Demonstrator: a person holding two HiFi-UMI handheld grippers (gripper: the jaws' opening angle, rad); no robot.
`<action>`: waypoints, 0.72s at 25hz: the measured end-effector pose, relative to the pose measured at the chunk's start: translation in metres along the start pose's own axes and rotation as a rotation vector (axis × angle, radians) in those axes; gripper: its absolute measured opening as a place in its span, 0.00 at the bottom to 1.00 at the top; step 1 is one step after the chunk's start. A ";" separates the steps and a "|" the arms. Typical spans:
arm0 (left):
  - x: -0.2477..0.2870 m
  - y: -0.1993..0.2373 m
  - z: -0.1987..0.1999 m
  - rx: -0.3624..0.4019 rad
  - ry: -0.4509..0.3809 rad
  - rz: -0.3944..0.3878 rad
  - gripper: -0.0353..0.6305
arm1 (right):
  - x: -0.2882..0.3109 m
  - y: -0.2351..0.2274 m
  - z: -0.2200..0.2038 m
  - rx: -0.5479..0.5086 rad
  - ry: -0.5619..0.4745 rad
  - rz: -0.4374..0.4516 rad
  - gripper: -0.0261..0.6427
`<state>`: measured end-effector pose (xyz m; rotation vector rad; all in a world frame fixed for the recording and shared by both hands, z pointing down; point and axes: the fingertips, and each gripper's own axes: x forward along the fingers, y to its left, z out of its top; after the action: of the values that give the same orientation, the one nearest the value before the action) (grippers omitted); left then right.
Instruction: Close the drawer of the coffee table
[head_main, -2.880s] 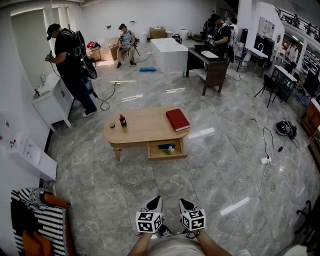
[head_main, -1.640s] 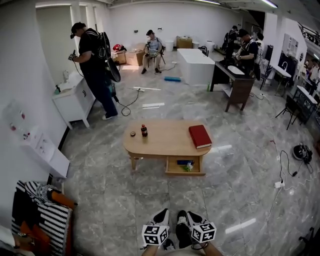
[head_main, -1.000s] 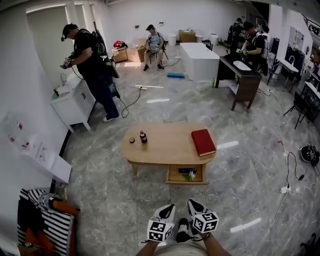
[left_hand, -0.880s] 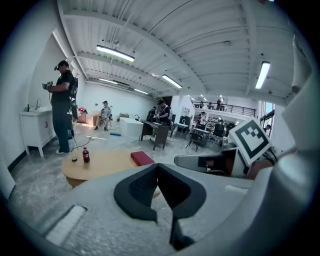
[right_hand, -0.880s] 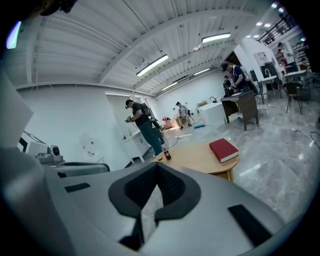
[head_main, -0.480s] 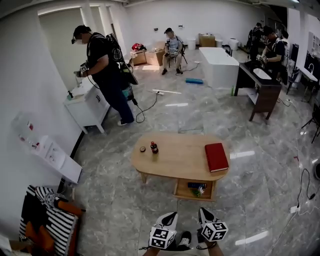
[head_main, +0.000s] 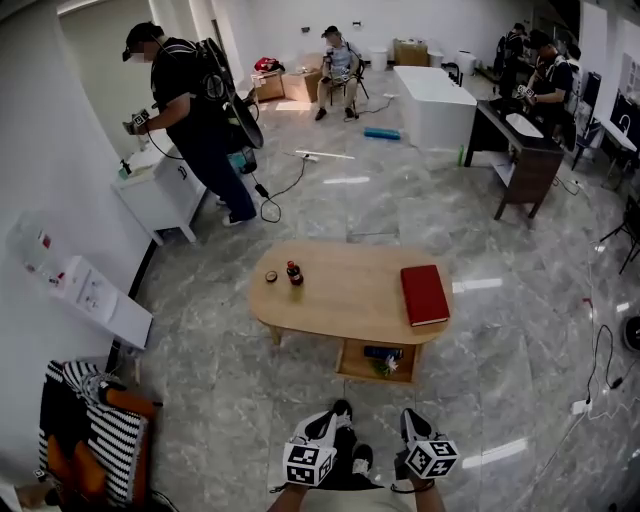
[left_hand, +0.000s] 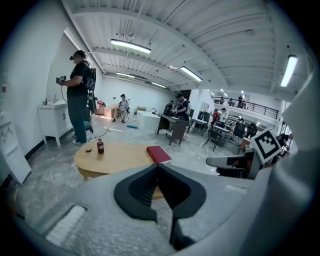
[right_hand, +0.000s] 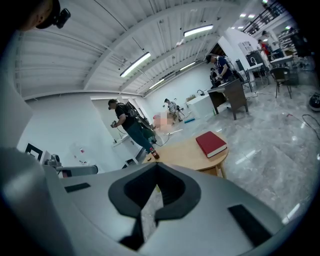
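Observation:
The oval wooden coffee table (head_main: 340, 300) stands mid-floor, its drawer (head_main: 372, 377) pulled out on the near side with small items inside. On top lie a red book (head_main: 424, 294), a small dark bottle (head_main: 294, 273) and a round cap (head_main: 271, 277). My left gripper (head_main: 340, 410) and right gripper (head_main: 410, 418) hang low in front of me, well short of the drawer, both shut and empty. The left gripper (left_hand: 158, 166) in its own view points at the table (left_hand: 115, 159). The right gripper (right_hand: 156, 166) has the book (right_hand: 211, 143) ahead of it.
A person in black (head_main: 195, 110) stands at a white cabinet (head_main: 160, 195) to the far left. A striped bundle (head_main: 95, 440) lies at the near left wall. A dark desk (head_main: 520, 150), a white block (head_main: 435, 100) and floor cables (head_main: 600, 370) lie beyond and right.
I have walked closer: the table and its open drawer sit nearer and larger in the head view. Both grippers stay low and shut.

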<state>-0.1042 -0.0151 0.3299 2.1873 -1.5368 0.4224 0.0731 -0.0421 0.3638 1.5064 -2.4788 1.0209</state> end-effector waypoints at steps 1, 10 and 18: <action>0.004 -0.002 0.003 -0.001 0.006 -0.005 0.07 | 0.001 -0.004 0.004 0.003 -0.001 -0.006 0.06; 0.035 -0.020 0.002 0.039 0.061 -0.087 0.07 | 0.001 -0.036 0.018 0.052 -0.044 -0.081 0.06; 0.069 -0.014 0.016 0.039 0.080 -0.122 0.07 | 0.016 -0.056 0.037 0.051 -0.041 -0.135 0.06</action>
<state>-0.0673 -0.0750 0.3463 2.2510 -1.3556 0.4987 0.1198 -0.0924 0.3690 1.6993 -2.3560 1.0483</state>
